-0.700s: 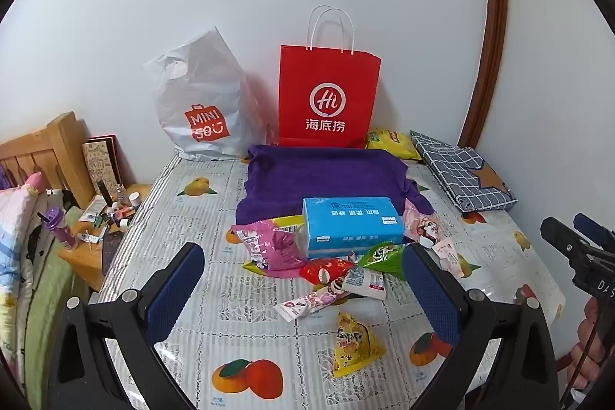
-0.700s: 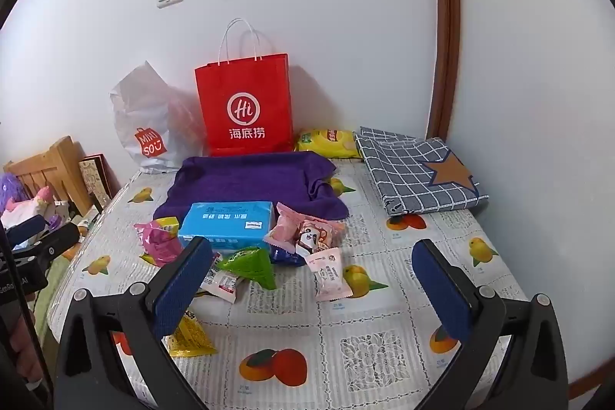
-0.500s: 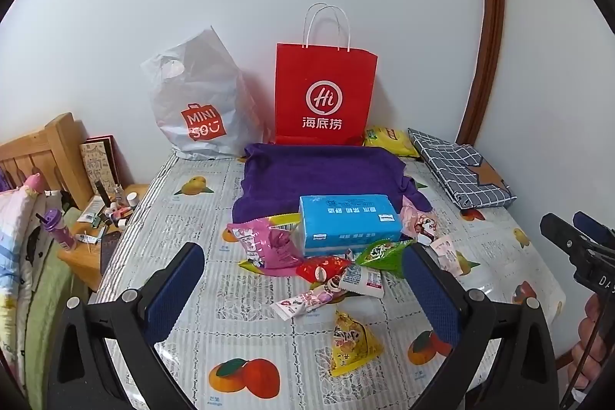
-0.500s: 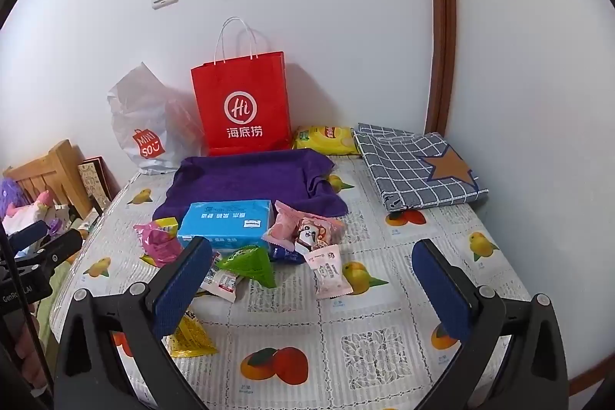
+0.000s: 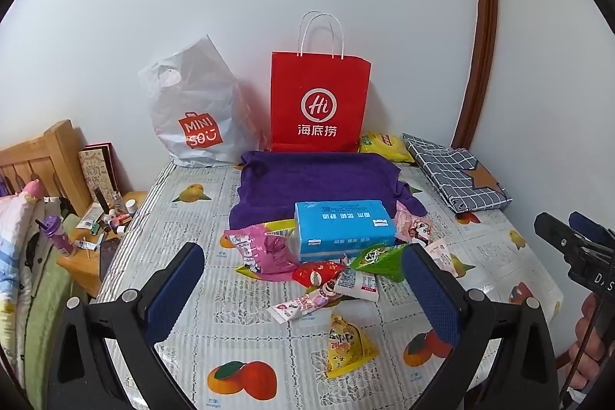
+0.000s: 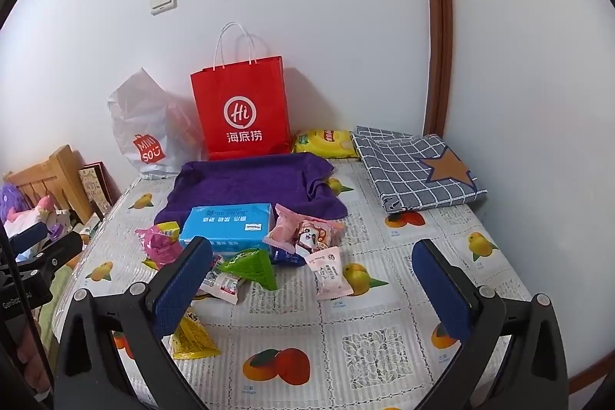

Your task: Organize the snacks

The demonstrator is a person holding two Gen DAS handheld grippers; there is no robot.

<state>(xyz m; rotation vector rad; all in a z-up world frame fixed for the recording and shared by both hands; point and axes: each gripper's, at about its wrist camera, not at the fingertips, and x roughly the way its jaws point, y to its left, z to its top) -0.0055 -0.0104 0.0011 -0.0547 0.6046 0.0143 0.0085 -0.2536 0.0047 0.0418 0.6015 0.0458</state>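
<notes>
Several snack packets lie on the fruit-print table around a blue tissue pack (image 5: 344, 230): a pink bag (image 5: 261, 248), a red packet (image 5: 317, 272), a green triangle packet (image 5: 380, 258) and a yellow triangle packet (image 5: 348, 342). In the right wrist view the green packet (image 6: 251, 266), a pale pink packet (image 6: 330, 271) and a panda packet (image 6: 313, 237) show. My left gripper (image 5: 303, 289) is open and empty, hovering above the near packets. My right gripper (image 6: 313, 285) is open and empty, above the table's front.
A red paper bag (image 5: 319, 102) and a white Miniso bag (image 5: 196, 110) stand against the back wall. A purple towel (image 5: 315, 179) lies before them. A yellow chip bag (image 6: 324, 143) and folded checked cloth (image 6: 415, 168) lie back right. A cluttered nightstand (image 5: 103, 225) stands left.
Both grippers have risen and tilted slightly, so the table items sit a little lower in both views. Nothing on the table has moved.
</notes>
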